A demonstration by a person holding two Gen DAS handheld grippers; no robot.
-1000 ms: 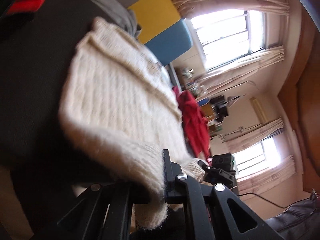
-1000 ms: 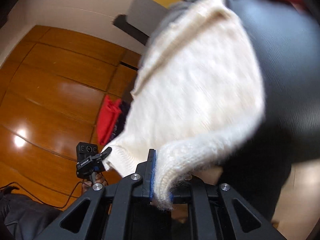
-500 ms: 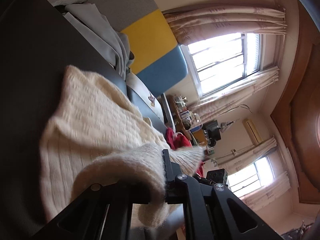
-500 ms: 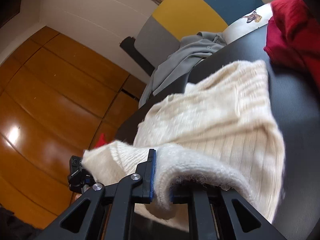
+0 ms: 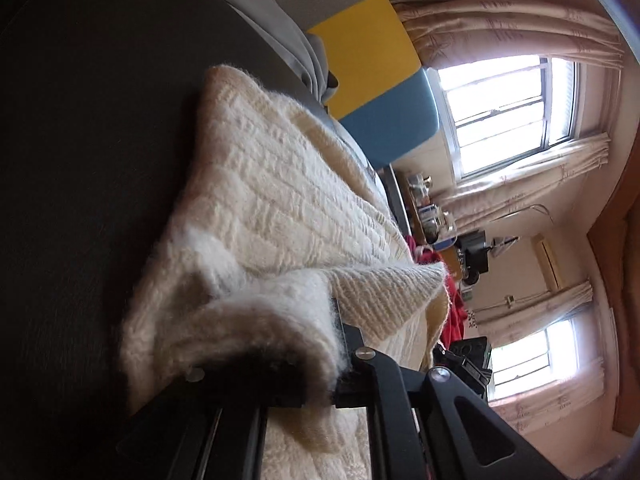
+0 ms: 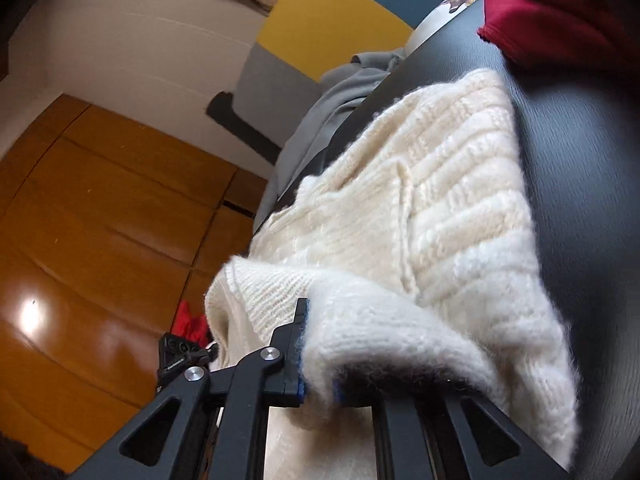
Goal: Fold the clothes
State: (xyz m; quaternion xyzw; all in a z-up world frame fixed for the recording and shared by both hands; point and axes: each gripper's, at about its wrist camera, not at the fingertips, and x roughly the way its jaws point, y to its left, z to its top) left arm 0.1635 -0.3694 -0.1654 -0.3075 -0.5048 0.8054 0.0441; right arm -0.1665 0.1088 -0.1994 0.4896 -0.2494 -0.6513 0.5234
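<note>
Two grippers each clamp a corner of the same cream sweater (image 5: pixel 280 208). The left gripper (image 5: pixel 332 344) has its jaws closed on a thick roll of the knit, which bulges over and hides one finger. The right gripper (image 6: pixel 316 344) pinches the other corner the same way, its blue-edged pad pressed against the wool. The strip of sweater between the two grips is lifted and doubled back over the rest, and the ribbed hem hangs between them. The rest of the sweater (image 6: pixel 440 200) lies flat on the dark surface (image 5: pixel 80 160), reaching towards its far edge. A grey garment (image 6: pixel 320 120) drapes over that far edge, just beyond the sweater. A red garment (image 6: pixel 552 12) sits on the surface towards the far corner on the right gripper's side, apart from the sweater. Behind the surface stands a chair (image 5: pixel 372 64) with grey, yellow and blue panels. In the left wrist view, curtained windows (image 5: pixel 504 112) fill the wall.
</note>
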